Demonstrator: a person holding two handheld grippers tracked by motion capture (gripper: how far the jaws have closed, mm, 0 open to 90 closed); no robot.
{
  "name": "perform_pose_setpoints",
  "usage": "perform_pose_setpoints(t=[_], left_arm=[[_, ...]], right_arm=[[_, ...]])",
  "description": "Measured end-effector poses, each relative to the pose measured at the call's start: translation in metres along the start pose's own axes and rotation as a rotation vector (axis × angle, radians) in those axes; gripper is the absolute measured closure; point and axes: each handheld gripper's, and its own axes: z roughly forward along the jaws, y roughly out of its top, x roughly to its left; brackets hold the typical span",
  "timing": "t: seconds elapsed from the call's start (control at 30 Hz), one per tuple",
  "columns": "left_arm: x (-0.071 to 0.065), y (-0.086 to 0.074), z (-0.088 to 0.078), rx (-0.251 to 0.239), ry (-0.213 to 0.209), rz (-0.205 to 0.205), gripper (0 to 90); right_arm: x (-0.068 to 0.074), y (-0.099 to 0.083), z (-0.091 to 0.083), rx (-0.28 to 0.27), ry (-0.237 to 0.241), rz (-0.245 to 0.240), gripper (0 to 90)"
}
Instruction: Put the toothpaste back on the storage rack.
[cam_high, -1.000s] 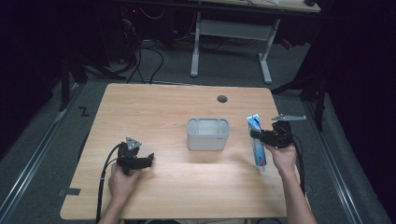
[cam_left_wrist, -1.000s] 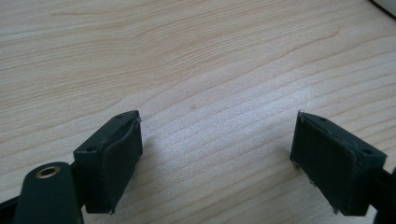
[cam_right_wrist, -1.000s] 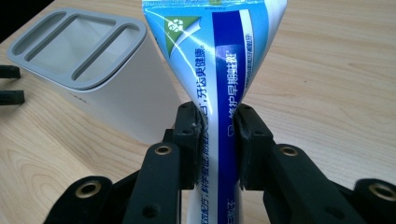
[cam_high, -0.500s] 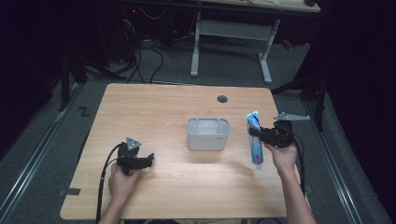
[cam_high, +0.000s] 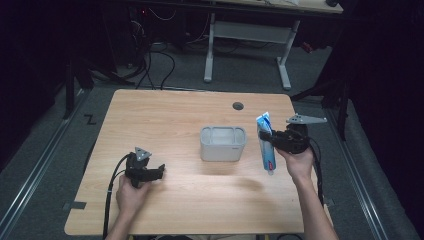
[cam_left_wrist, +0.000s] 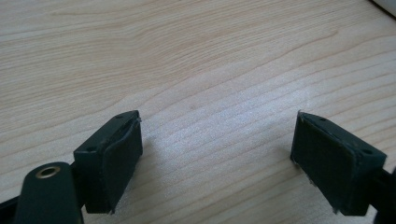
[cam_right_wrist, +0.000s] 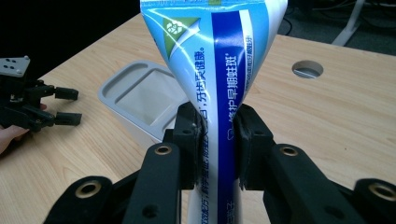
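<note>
Right gripper view shows the right hand-held gripper clamped tight on a blue-and-white toothpaste tube.

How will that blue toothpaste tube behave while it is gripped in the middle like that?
Probably soft: the toothpaste tube pinches in where the right gripper clamps it. Its glossy skin may be slippery. It looks light, since the grip holds it off the table, flat crimped end up.
</note>
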Motion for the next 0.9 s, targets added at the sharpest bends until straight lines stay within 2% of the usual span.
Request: perform_pose_setpoints(t=[0.47,0.9], left_arm=[[0.000,0.000,0.000,0.000,0.000,-0.002,16.9],[-0.002,0.003,0.004,0.002,0.007,-0.008,15.3]], right_arm=[[0.022,0.022,0.003,-0.016,0.048,-0.050,72.9],[0.035,0.039,0.001,-0.044,0.077,-0.063,72.9]])
